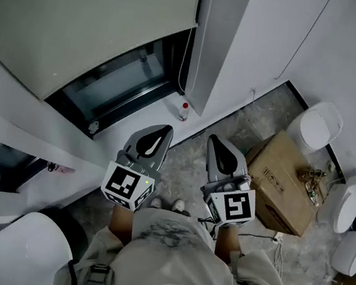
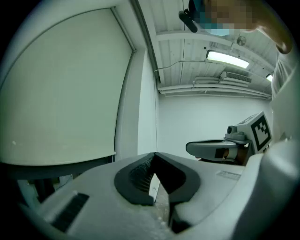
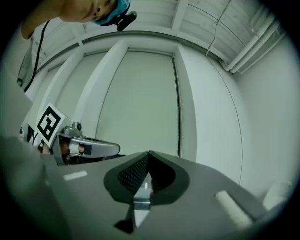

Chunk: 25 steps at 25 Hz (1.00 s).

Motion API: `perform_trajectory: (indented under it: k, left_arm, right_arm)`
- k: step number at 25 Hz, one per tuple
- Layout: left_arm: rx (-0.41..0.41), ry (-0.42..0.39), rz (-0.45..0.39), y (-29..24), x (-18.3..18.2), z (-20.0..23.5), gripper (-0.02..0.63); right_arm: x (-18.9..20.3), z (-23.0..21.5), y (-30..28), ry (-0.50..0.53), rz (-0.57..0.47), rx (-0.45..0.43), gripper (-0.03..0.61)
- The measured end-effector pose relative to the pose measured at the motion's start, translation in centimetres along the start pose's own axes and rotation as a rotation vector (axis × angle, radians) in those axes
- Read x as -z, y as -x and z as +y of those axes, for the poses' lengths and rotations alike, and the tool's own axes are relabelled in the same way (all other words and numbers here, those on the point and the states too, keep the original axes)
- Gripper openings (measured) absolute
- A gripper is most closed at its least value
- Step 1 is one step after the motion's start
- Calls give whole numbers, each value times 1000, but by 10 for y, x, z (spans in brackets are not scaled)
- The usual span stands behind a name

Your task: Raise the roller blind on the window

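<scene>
The pale beige roller blind [image 1: 84,14] covers most of the window at the upper left; dark glass [image 1: 123,85] shows below its bottom bar. A thin cord [image 1: 185,62] hangs by the blind's right edge, down toward the sill. My left gripper [image 1: 164,129] and right gripper [image 1: 213,140] are held side by side in front of the person's body, below the blind and away from the cord, touching nothing. Both are shut and empty. The blind [image 2: 61,89] fills the left of the left gripper view, and the blind [image 3: 136,103] sits centre in the right gripper view.
A small bottle [image 1: 183,110] stands on the white sill. A cardboard box [image 1: 286,183] and white ceramic fixtures [image 1: 317,126] lie on the floor to the right. A white round seat [image 1: 28,250] is at the lower left. The person's shoes [image 1: 167,204] stand on the speckled floor.
</scene>
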<state>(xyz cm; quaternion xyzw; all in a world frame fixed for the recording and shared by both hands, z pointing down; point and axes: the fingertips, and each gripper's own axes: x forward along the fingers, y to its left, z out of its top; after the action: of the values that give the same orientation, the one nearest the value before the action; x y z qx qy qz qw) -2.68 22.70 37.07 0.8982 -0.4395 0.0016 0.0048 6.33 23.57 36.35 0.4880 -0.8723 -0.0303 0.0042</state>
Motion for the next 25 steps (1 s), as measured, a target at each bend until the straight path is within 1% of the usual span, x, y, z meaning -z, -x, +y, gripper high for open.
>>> perform_trajectory:
  k: [6, 16, 22, 25]
  left_arm:
    - [-14, 1, 3, -2, 1, -8, 5]
    - [-81, 26, 9, -6, 5, -23, 5]
    - [-106, 20, 21, -13, 9, -16, 5]
    - [-106, 20, 20, -17, 9, -5, 5]
  right_arm:
    - [2, -4, 7, -5, 4, -9, 8]
    - [3, -24, 17, -2, -1, -46, 11]
    - [12, -29, 7, 2, 4, -65, 11]
    - [14, -30, -8, 1, 16, -58, 11]
